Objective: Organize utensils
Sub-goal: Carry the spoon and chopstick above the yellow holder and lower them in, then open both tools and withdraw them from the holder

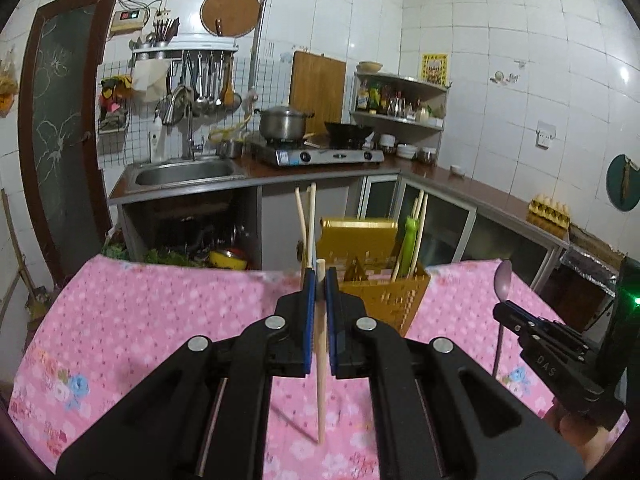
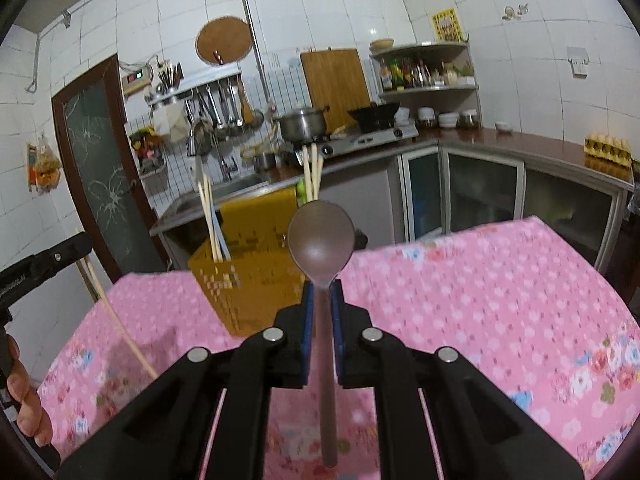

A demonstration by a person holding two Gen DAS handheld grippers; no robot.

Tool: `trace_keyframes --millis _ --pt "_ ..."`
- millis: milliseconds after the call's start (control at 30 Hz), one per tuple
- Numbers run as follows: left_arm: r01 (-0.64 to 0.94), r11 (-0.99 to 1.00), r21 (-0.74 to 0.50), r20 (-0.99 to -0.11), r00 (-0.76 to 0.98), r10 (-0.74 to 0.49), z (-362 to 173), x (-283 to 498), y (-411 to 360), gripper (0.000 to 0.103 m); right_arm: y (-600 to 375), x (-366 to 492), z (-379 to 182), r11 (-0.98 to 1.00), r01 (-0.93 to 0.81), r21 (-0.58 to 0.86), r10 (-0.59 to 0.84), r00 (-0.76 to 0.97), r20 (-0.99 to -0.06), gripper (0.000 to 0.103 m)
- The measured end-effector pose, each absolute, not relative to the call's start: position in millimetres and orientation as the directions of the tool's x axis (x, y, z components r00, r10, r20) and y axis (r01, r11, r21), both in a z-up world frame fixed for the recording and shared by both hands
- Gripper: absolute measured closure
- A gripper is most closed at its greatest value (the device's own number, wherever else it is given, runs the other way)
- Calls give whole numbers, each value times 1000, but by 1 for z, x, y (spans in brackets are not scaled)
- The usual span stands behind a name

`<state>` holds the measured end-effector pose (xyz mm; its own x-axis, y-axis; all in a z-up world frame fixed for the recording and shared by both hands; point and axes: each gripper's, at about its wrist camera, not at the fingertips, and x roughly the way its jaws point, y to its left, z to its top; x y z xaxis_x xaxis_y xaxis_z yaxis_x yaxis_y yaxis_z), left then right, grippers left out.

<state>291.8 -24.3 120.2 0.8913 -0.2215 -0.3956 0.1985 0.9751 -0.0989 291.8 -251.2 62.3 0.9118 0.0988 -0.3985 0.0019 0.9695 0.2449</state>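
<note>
My left gripper (image 1: 319, 280) is shut on a pale wooden chopstick (image 1: 320, 380) that hangs down over the pink flowered tablecloth (image 1: 140, 320). Just beyond it stands a yellow perforated utensil holder (image 1: 380, 284) with several chopsticks (image 1: 305, 216) and a green utensil (image 1: 409, 240) upright in it. My right gripper (image 2: 322, 292) is shut on the handle of a brownish spoon (image 2: 321, 236), bowl up, in front of the utensil holder (image 2: 256, 276). In the left wrist view the right gripper (image 1: 505, 307) and spoon (image 1: 504, 278) show at the right. The chopstick (image 2: 120, 328) and left gripper (image 2: 68, 246) show at left.
Behind the table runs a kitchen counter with a steel sink (image 1: 184, 174), a gas stove (image 1: 324, 154) bearing a pot (image 1: 282, 122) and a wok (image 1: 348, 130), and a corner shelf (image 1: 400, 100) of bottles. An egg tray (image 1: 550, 212) sits on the right counter. A hand (image 2: 28, 396) grips the left handle.
</note>
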Motion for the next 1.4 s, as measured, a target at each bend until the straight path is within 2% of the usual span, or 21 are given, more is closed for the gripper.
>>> trace_keyframes --millis 133,433,700,1000,1267,1400 --pt "195 977 -86 -339 916 -213 142 304 -30 99 -249 310 80 969 -13 246 98 937 -336 94" --pt "210 972 -101 -183 957 -226 209 322 -37 99 -239 352 130 966 -86 244 122 983 -134 94" --pt "208 975 -80 -89 973 -214 231 343 -50 99 -235 394 120 959 -119 256 144 986 -82 94" --pt "198 978 -64 -120 971 -205 191 393 -62 99 -229 416 92 970 -107 218 127 989 -79 94" --pt "212 975 -62 -201 954 -221 154 411 -61 99 -218 409 74 982 -108 153 120 990 -71 94" --pt "220 974 -46 -240 944 -225 134 408 -58 99 -217 397 59 984 -113 140 128 987 -96 94"
